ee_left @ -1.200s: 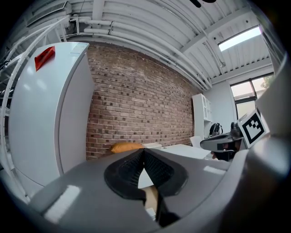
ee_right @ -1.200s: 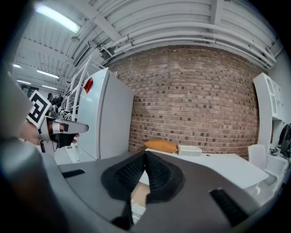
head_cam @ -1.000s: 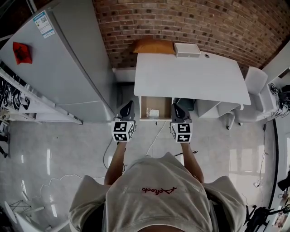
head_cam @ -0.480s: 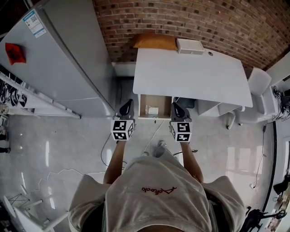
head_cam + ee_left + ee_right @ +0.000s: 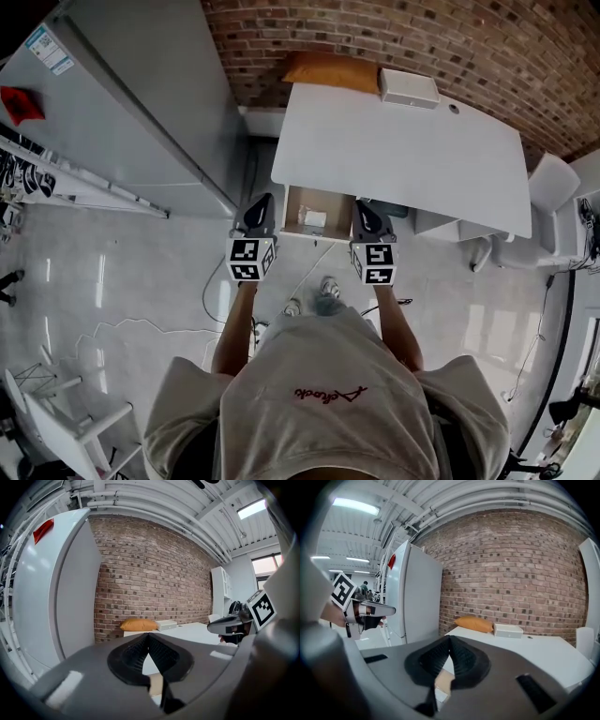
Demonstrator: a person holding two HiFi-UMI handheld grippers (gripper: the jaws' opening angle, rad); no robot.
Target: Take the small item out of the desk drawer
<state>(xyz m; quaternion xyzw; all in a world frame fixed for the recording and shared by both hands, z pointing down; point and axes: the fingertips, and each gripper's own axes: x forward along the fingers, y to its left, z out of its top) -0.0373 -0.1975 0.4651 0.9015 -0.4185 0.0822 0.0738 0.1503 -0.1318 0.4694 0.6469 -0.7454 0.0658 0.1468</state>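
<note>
The white desk [image 5: 403,155] has its wooden drawer [image 5: 292,208] pulled open at the front left. A small white item [image 5: 315,219] lies inside it. My left gripper [image 5: 260,203] hovers at the drawer's left side, and my right gripper [image 5: 365,207] hovers at its right side, both above floor level and short of the item. In the left gripper view the left gripper [image 5: 148,635] has its jaws closed together with nothing between them. The right gripper [image 5: 449,638] looks the same in its own view. A strip of the drawer [image 5: 443,681] shows below the jaws.
A tall grey refrigerator [image 5: 141,103] stands left of the desk. An orange cushion [image 5: 330,70] and a white box [image 5: 409,87] sit at the desk's back edge by the brick wall. A white chair [image 5: 553,183] stands to the right. Cables [image 5: 214,291] trail on the floor.
The person has stepped closer to the desk, and both grippers have moved a little forward to flank the open drawer. Both stay shut and hold nothing.
</note>
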